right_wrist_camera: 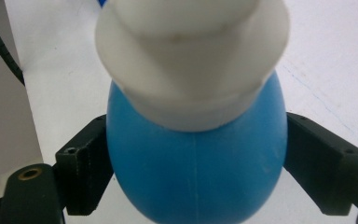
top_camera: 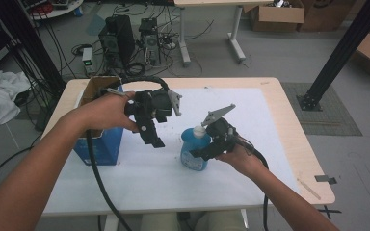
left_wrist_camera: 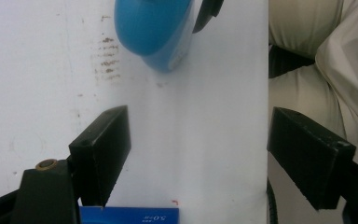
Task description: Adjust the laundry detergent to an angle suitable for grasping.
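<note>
A blue bottle (top_camera: 191, 155) with a white cap (top_camera: 200, 131) stands upright on the white sheet, right of the table's middle. My right gripper (top_camera: 198, 153) is shut on the body of the blue bottle (right_wrist_camera: 193, 168), one jaw against each side, with the white cap (right_wrist_camera: 191, 60) looming just above. My left gripper (top_camera: 152, 137) hangs in the air left of the bottle, jaws pointing down and spread wide. In the left gripper view, the left gripper (left_wrist_camera: 198, 126) is open over bare sheet, and the blue bottle (left_wrist_camera: 154, 32) lies beyond its jaws.
An open blue carton (top_camera: 101, 147) stands at the table's left edge under my left forearm; the carton's edge (left_wrist_camera: 128, 215) shows below the jaws. The wooden table (top_camera: 294, 130) carries a white sheet (top_camera: 250, 159). Computer towers (top_camera: 120, 41), cables and cardboard boxes (top_camera: 277, 14) sit on the floor behind.
</note>
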`<state>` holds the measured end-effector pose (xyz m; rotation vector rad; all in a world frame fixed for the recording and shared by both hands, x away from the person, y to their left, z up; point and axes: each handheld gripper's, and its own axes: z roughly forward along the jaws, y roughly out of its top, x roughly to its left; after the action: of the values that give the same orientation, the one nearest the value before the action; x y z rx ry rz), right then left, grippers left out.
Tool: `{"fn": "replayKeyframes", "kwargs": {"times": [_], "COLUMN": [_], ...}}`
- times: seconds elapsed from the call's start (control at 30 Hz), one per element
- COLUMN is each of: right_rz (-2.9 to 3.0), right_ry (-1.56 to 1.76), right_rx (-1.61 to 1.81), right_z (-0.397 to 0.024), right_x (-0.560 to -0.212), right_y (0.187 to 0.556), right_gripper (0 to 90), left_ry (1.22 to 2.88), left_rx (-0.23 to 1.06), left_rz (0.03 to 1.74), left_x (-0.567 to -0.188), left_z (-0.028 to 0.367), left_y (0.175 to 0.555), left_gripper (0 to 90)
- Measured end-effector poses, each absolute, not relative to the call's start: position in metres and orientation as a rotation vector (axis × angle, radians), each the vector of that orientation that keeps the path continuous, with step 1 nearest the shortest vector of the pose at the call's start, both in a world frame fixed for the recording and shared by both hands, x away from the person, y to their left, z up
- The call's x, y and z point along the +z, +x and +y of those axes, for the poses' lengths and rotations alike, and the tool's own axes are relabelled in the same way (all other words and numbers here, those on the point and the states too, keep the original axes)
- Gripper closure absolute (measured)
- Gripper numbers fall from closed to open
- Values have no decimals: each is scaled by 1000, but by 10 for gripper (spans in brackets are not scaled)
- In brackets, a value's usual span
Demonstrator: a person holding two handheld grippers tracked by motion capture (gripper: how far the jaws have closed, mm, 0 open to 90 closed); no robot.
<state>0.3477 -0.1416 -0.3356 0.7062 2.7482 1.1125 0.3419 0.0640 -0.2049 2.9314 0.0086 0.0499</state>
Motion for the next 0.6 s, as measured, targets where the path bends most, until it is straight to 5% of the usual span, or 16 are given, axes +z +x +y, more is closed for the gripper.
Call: {"fn": "replayKeyframes", "kwargs": {"times": [0.6], "right_rz": [2749], "right_ry": [706], "right_rx": [1124], "right_z": [-141], "right_x": [-338], "right_y": [347], "right_gripper": [260], "left_ry": [2933], "left_rx": [53], "left_rz": [9], "left_x": [-206], "left_z": [65], "left_y": [342], "left_gripper": [227]}}
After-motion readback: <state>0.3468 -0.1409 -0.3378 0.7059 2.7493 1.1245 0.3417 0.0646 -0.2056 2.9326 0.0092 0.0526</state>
